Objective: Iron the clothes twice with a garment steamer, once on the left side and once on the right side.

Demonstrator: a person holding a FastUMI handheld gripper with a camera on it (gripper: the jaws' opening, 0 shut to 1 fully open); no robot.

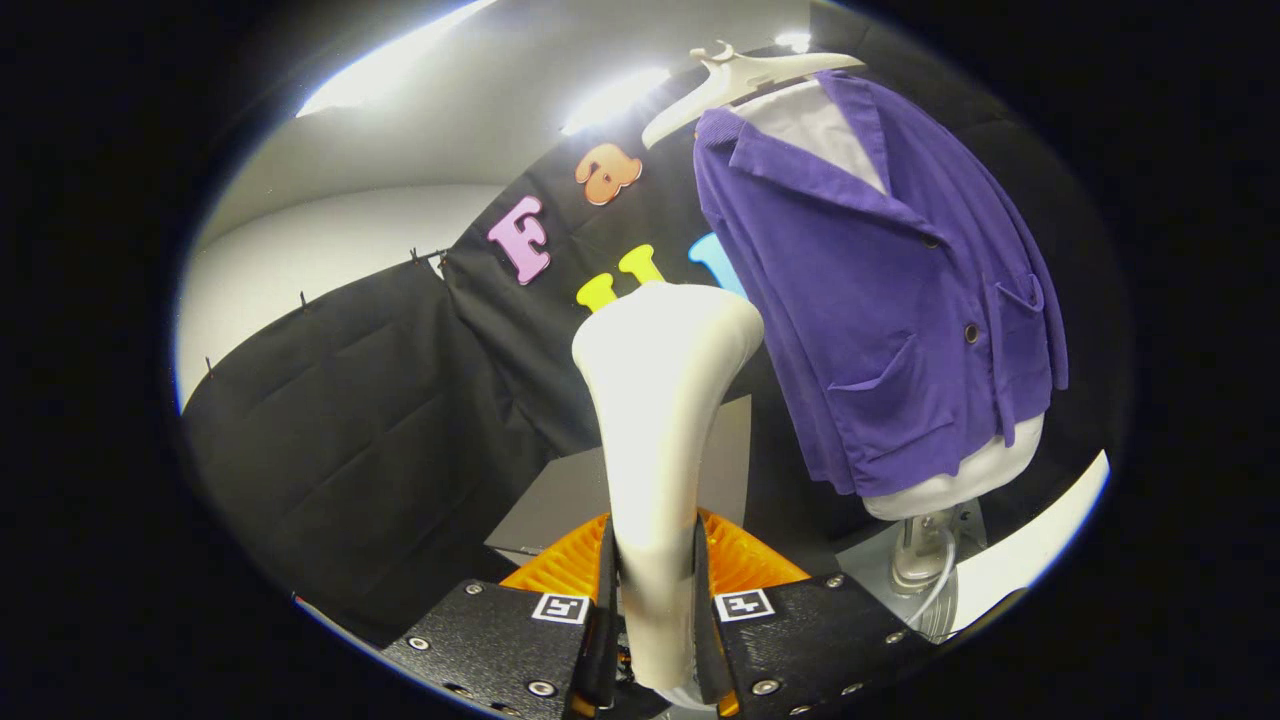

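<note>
Steamer (660, 420) clamped between gripper (655, 600) fingers, purple jacket (880, 290) hanging just beyond.

My steamer (660, 400): smooth matt plastic. Jacket (890, 300): soft ribbed cloth. Hanger (735, 80): glossy plastic. Stand base (920, 550): shiny metal.

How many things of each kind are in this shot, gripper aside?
Garment steamer, clamped between the gripper fingers: 1
Purple jacket: 1
White hanger: 1
White mannequin form under the jacket: 1
Buttons visible on the jacket: 2
Total: 6
</note>
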